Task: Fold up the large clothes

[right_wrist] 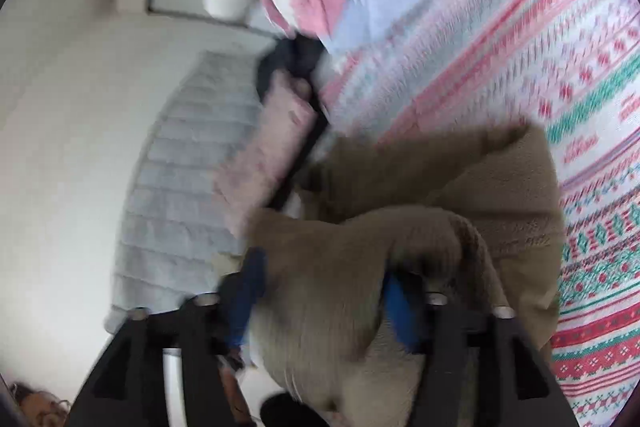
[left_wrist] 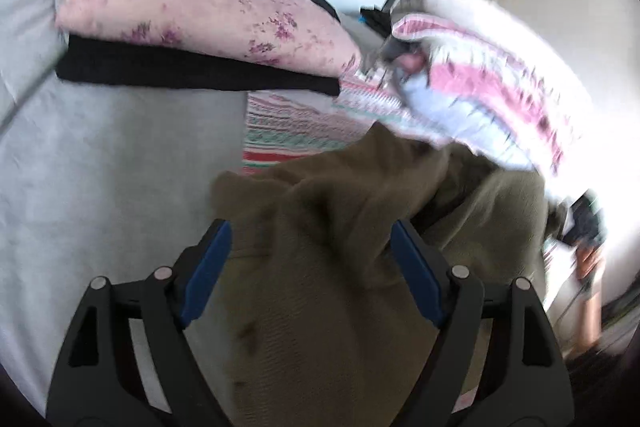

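A: Left wrist view first: the left gripper (left_wrist: 310,259) has its jaws spread wide, with the olive-brown garment (left_wrist: 320,227) bunched between them. The blue pads (left_wrist: 210,271) stand clear of the cloth on either side, so I read it as released, not clamped.

B: Same on the right. The right gripper (right_wrist: 320,291) is parted too, a thick fold of the same garment (right_wrist: 400,227) humped up between its fingers (right_wrist: 400,307). The blur makes contact hard to judge.

A: Where does the garment lie?

B: Heaped on the patterned red-and-green blanket (right_wrist: 592,187), spilling toward the grey bed cover (left_wrist: 100,167). A pink floral pillow (left_wrist: 192,7) on a black folded cloth (left_wrist: 192,71) sits well beyond it.

A: How would it handle?

B: Soft, thick knit by the look; limp, somewhat weighty, not slippery. It will sag and crumple, so I would take a hem or a shoulder edge, one gripper at each corner.

A: Its long axis?

B: Cannot tell while it is crumpled; the mass seems to run roughly from one gripper to the other.
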`<state>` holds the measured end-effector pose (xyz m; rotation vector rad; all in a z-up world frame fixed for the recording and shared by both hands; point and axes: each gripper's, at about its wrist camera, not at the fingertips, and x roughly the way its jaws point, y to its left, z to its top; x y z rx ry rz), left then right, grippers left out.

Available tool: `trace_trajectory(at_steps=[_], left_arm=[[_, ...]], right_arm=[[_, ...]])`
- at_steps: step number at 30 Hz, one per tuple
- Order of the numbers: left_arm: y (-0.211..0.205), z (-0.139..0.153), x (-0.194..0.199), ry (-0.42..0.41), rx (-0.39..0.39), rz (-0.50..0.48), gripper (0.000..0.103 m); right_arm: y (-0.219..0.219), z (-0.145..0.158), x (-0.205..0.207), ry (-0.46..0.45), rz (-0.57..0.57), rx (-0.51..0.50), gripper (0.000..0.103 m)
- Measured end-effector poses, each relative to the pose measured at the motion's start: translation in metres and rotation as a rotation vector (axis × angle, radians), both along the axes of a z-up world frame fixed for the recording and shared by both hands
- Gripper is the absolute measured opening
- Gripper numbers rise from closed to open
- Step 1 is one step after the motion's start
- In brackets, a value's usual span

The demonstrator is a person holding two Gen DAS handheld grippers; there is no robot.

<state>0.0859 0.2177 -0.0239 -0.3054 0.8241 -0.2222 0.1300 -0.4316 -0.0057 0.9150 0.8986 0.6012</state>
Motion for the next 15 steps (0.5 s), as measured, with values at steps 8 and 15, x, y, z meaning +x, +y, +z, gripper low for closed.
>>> trace_trajectory(at_steps=[8, 15], left_arm=[[-0.031, -0.029, 0.023, 0.079, 0.206, -0.222, 0.082], [-0.052, -0.046, 0.086, 0.15, 0.21, -0.242, 0.082]], right_arm=[[0.024, 0.012, -0.003, -0.061, 0.019, -0.553, 0.075], [0.054, -0.026, 0.051, -0.004, 0.082, -0.729, 0.075]])
